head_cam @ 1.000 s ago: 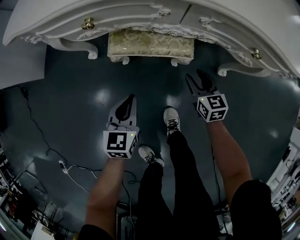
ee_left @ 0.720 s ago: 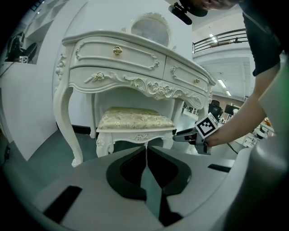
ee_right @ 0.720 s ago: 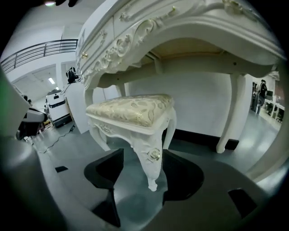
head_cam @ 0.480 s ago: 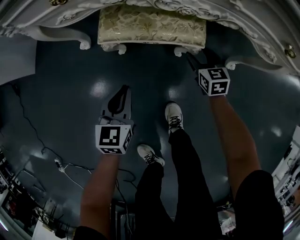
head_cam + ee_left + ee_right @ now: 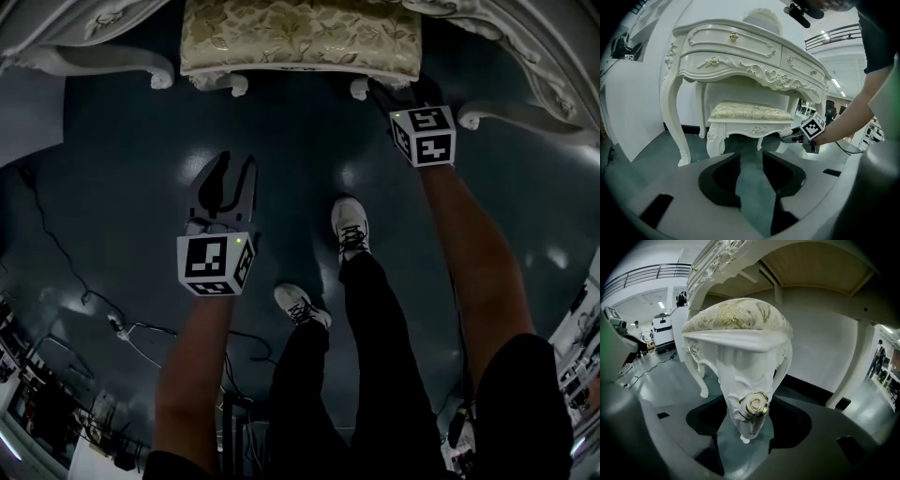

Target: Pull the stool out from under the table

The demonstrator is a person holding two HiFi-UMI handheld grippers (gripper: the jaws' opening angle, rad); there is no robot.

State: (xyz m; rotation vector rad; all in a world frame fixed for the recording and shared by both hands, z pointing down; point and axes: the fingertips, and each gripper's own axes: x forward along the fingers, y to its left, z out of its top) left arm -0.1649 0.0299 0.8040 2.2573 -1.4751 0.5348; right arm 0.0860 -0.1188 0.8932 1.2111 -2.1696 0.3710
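Your left gripper [image 5: 751, 154] hangs over the glossy dark floor [image 5: 131, 197]. Its black fingers have just been opening to a moderate gap, with only floor between them. Your right gripper [image 5: 748, 401] has also just been opening; its fingers stand wide on either side of the stool [image 5: 300, 37]'s carved white corner leg [image 5: 745, 380], which bears a gold-rimmed rosette, and they do not press on it. The stool, with a gold floral brocade cushion and curved legs, sits tucked under the ornate white counter [image 5: 740, 51].
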